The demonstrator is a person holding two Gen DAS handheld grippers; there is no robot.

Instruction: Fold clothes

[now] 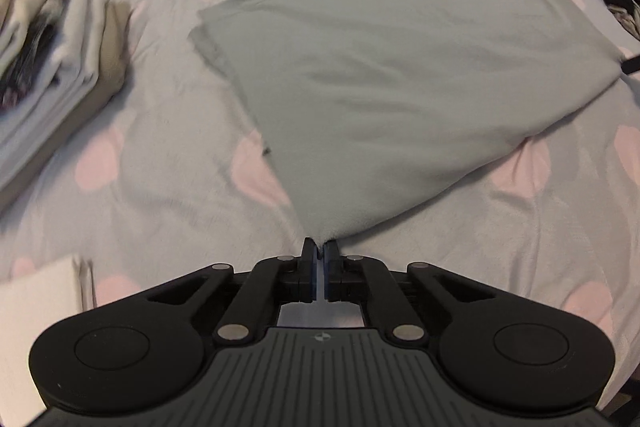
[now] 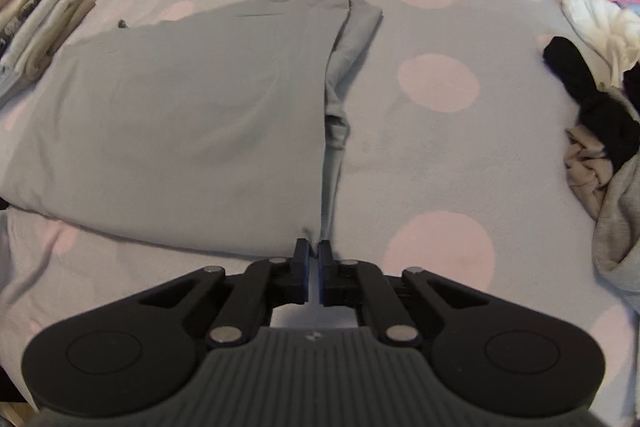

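You hold the gray garment (image 1: 384,67) by its two near corners, one pinched in the left gripper (image 1: 320,247) and one in the right gripper (image 2: 314,247), both sets of jaws closed down to a narrow slit on the cloth; the rest of it lies spread on the dotted bedspread (image 2: 440,83), with a strip folded in along its right edge. The main risk, as I judge it, is a corner slipping free, since each grip has only a small tip of fabric (thin cloth bunches and slides), and a quick lift or uneven pull between your hands would skew the fold or drag the folded strip open. Mind also the folded stack (image 1: 52,39) at left and the loose pile of clothes (image 2: 592,99) at right. Both grippers sit low near the bed, pointing forward along it.
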